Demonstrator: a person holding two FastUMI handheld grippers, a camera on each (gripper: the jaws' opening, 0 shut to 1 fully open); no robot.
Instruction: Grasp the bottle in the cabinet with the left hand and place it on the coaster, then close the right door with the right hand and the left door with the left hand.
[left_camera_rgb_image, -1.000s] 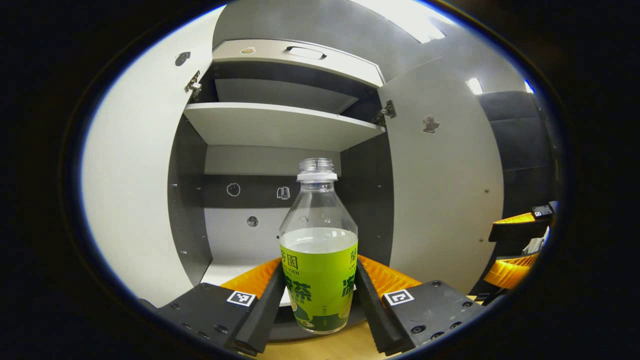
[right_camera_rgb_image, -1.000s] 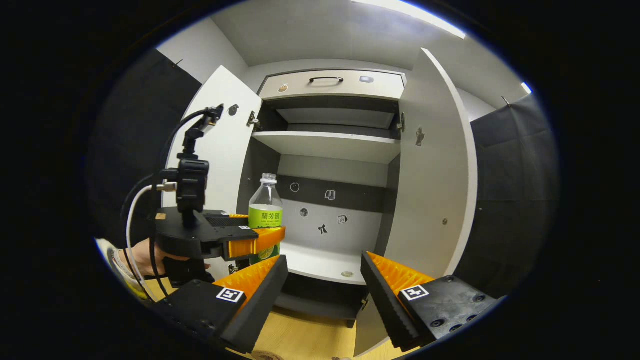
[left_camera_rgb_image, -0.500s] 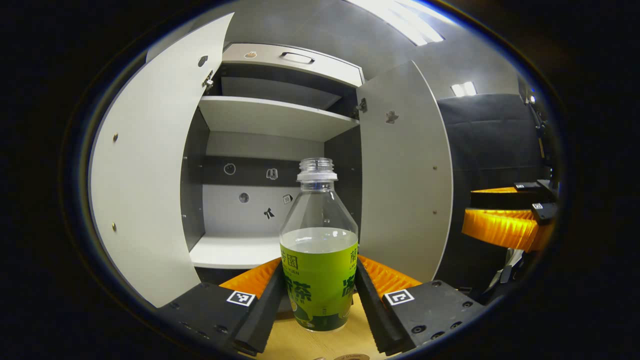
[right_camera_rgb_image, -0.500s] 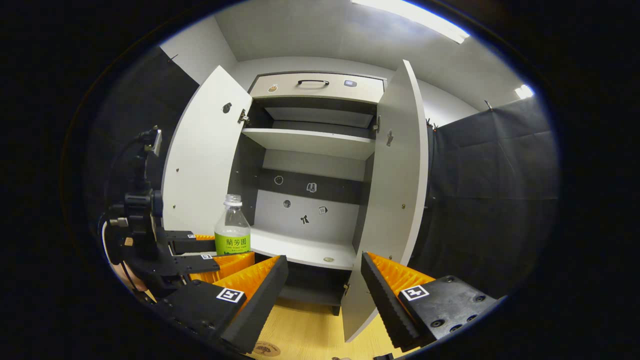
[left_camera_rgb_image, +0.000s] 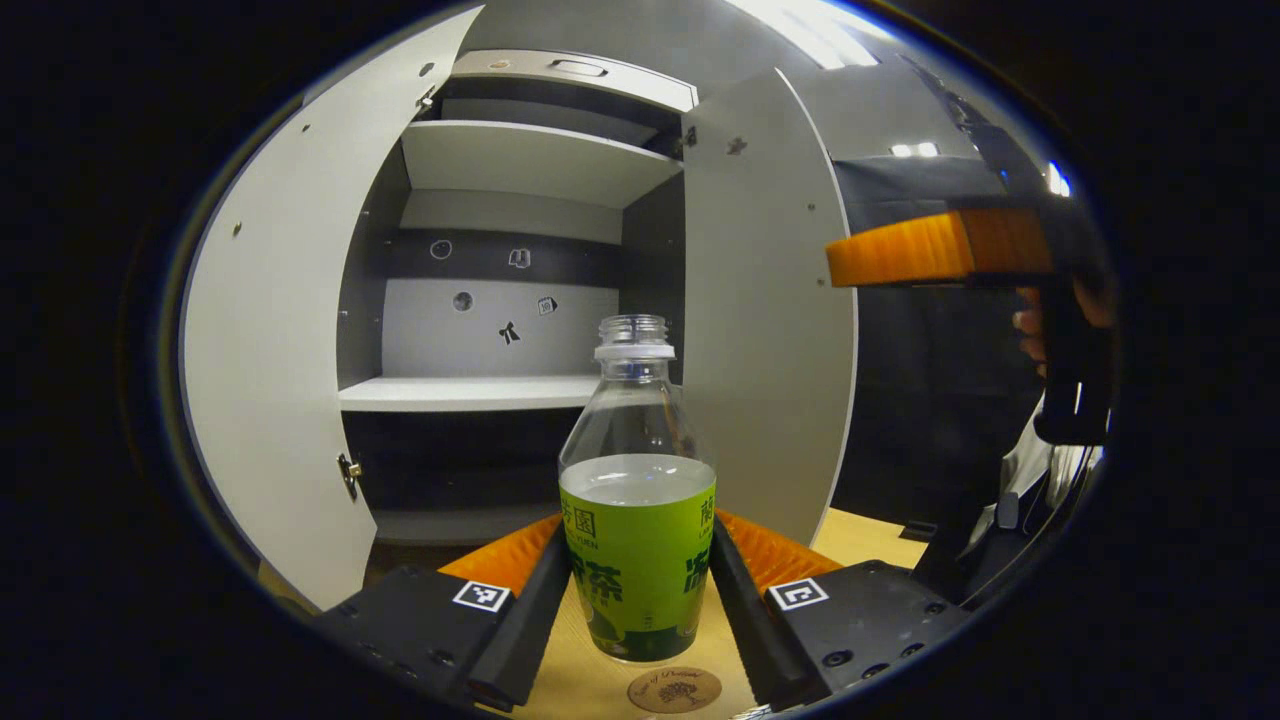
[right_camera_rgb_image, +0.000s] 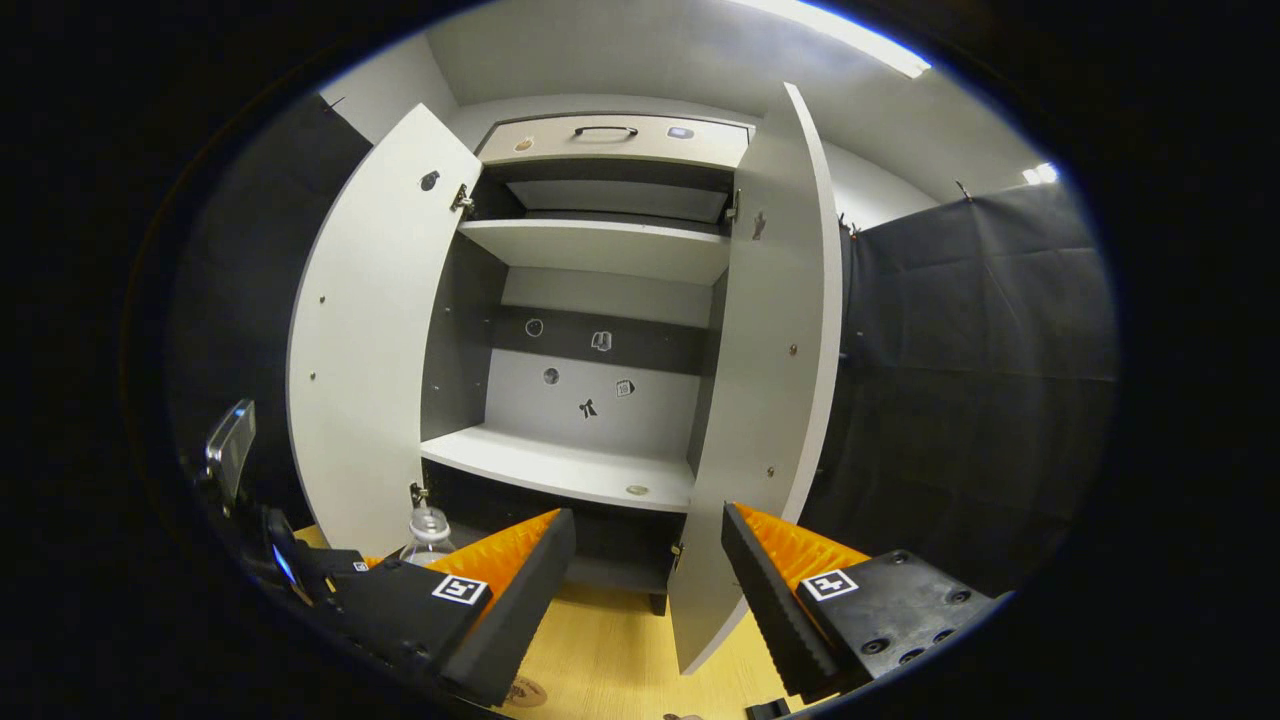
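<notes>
— Bottle count? One clear plastic bottle with a green label (left_camera_rgb_image: 637, 520), uncapped, squeezed between both fingers of the left gripper (left_camera_rgb_image: 637, 610), just behind one round brown coaster (left_camera_rgb_image: 674, 689) on the wooden floor (left_camera_rgb_image: 860, 535).
— Doors?
— Two white cabinet doors (right_camera_rgb_image: 365, 330), both open. The right gripper (right_camera_rgb_image: 648, 590) is spread wide, holding nothing.

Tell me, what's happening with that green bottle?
A person's left gripper has its jaws shut on the bottle, holding it just above the wooden floor near a round coaster. Both cabinet doors, left door and right door, stand open. The right gripper waits open and empty.
</notes>
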